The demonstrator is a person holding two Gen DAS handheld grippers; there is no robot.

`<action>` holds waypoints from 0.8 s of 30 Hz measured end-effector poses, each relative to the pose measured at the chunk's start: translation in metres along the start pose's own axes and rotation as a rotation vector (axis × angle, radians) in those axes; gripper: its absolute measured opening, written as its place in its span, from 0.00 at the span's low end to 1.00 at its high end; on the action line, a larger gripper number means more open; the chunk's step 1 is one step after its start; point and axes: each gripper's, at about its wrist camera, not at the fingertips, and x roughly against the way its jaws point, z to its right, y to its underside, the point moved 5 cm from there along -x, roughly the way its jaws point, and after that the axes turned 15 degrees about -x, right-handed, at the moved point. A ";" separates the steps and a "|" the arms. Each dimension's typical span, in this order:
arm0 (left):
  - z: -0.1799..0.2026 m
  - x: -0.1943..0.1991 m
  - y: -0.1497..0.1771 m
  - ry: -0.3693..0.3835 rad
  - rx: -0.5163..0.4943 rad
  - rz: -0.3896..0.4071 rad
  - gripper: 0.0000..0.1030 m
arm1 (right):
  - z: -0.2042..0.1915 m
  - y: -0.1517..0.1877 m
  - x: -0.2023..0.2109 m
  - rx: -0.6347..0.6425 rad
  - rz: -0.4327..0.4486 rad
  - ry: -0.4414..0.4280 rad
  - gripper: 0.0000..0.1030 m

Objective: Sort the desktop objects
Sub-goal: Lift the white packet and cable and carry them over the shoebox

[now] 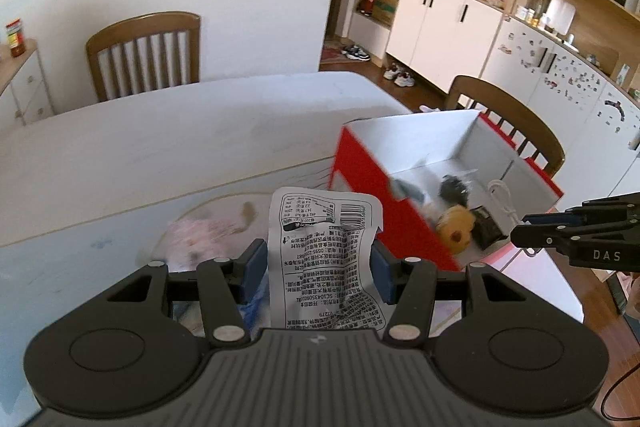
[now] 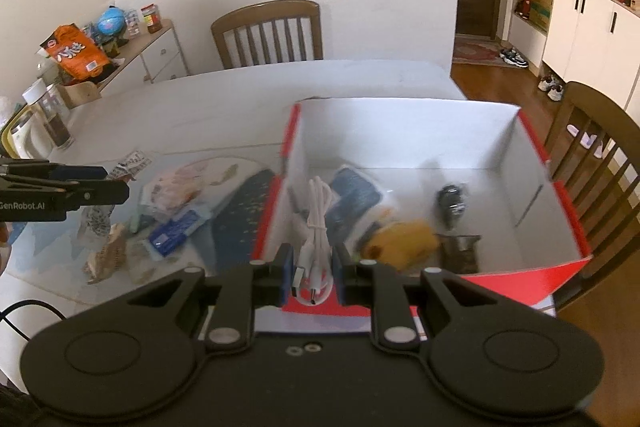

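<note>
A: How is the left gripper (image 1: 316, 267) seen?

B: Its blue pads are clamped on a white snack packet (image 1: 320, 251) printed with black text and a barcode. The packet is held upright above the table (image 1: 160, 131), over a patterned mat (image 1: 100, 239) by the near edge.

A: And the right gripper (image 2: 310, 273)?

B: Its jaws are closed on a coiled white cable (image 2: 316, 227). The plug ends are seen between the pads, and the coil is held over the near left corner of the box (image 2: 400, 131).

A: What is the box like?

B: It is an open carton, red outside and white inside, placed toward the right edge of the table. On its floor a yellow round object (image 2: 404, 243), a dark packet (image 2: 460, 251), a small black item (image 2: 452, 199) and a blue packet (image 2: 354, 191) are seen; all are blurred, so nothing finer can be told.

A: What is left outside the box?

B: On the mat left of the box a blue-and-white pack (image 2: 176, 231), a pinkish wrapper (image 2: 180, 187), a crumpled tan wrapper (image 2: 108, 255) and a printed wrapper (image 2: 130, 163) are scattered. At the far left edge of the table a clear jar with a white lid (image 2: 52, 119) is stood.

A: Anything around the table?

B: A wooden chair (image 2: 272, 31) is set at the far edge, and a second chair (image 2: 596, 155) at the right edge, behind the box.
</note>
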 end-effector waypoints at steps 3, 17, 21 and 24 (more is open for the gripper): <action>0.014 -0.010 -0.014 0.004 -0.009 0.004 0.52 | 0.018 -0.008 0.003 -0.001 0.006 0.003 0.19; 0.073 -0.043 -0.049 0.016 -0.041 0.005 0.52 | 0.077 -0.031 0.009 0.006 0.010 -0.008 0.19; 0.089 -0.053 -0.057 0.023 -0.054 0.000 0.52 | 0.092 -0.034 0.011 0.002 0.015 -0.008 0.19; 0.100 -0.060 -0.064 0.027 -0.068 -0.002 0.52 | 0.103 -0.037 0.012 -0.001 0.019 -0.008 0.19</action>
